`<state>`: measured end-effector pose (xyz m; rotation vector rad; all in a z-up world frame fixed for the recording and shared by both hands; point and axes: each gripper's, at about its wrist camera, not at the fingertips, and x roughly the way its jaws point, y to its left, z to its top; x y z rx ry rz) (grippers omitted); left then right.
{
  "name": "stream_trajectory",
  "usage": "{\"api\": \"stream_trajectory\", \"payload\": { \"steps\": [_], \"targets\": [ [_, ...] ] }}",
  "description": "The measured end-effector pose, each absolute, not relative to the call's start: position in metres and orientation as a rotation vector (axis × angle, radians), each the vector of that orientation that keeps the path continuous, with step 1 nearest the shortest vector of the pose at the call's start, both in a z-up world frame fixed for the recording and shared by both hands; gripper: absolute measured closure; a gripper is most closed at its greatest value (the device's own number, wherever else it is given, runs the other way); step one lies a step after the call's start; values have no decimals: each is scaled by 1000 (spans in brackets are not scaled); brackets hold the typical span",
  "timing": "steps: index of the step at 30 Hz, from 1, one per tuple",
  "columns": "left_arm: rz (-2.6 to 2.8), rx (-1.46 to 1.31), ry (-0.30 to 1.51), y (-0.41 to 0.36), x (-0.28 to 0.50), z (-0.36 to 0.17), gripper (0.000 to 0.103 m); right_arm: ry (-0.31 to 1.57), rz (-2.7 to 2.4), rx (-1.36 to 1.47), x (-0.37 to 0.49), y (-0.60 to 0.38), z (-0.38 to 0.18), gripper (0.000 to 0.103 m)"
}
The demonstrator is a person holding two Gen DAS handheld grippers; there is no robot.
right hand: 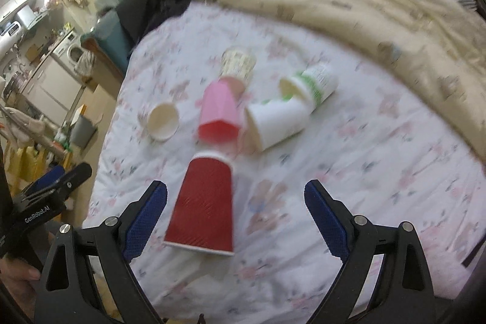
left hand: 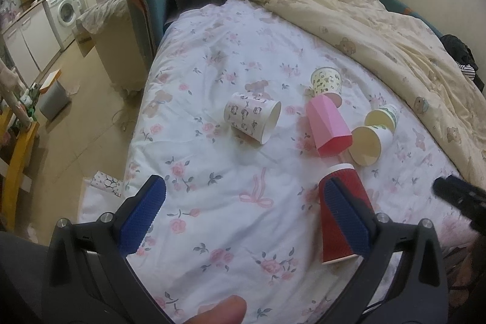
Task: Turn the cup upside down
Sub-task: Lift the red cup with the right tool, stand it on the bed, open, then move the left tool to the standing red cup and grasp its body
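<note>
Lying on its side near the front edge of the bed (left hand: 212, 56), the red cup (right hand: 203, 202) is the nearest of a loose cluster of tipped cups on the floral sheet, and it looks like the one to be turned over. Its long axis runs from the front edge toward the rumpled cream duvet (left hand: 364, 20) at the back; the wide white-rimmed mouth faces the front edge, and the narrower base points at the pink cup (right hand: 218, 114) just behind it.

Both grippers have their jaws spread wide and hold nothing. The right gripper (right hand: 235, 220) hovers at the front edge with the red cup low between its blue pads, closer to the left-hand pad. From the left gripper (left hand: 246, 220) the cup sits off to the right, partly hidden behind one pad.

By the look of it this is the approach step, with no grasp yet made. The next move probably calls for centring the right gripper's jaws across the ribbed wall, closing gently so the paper does not crush, then lifting and rotating until the mouth faces down on the sheet. The soft bedding may let it topple when set down.
</note>
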<state>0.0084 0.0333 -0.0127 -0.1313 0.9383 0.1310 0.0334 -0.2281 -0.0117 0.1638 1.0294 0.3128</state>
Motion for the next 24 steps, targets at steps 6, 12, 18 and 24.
{"api": "stream_trajectory", "payload": {
  "steps": [6, 12, 18, 24],
  "targets": [
    [128, -117, 944, 29, 8, -16, 0, 954, 236, 129, 27, -235, -15, 9],
    [117, -100, 947, 24, 8, -19, 0, 949, 222, 147, 32, -237, -17, 9],
    [116, -86, 990, 22, 11, -24, 0, 935, 210, 164, 31, -240, -13, 9],
    [78, -66, 1086, 10, 27, -30, 0, 952, 158, 171, 32, -250, -16, 9]
  ]
}}
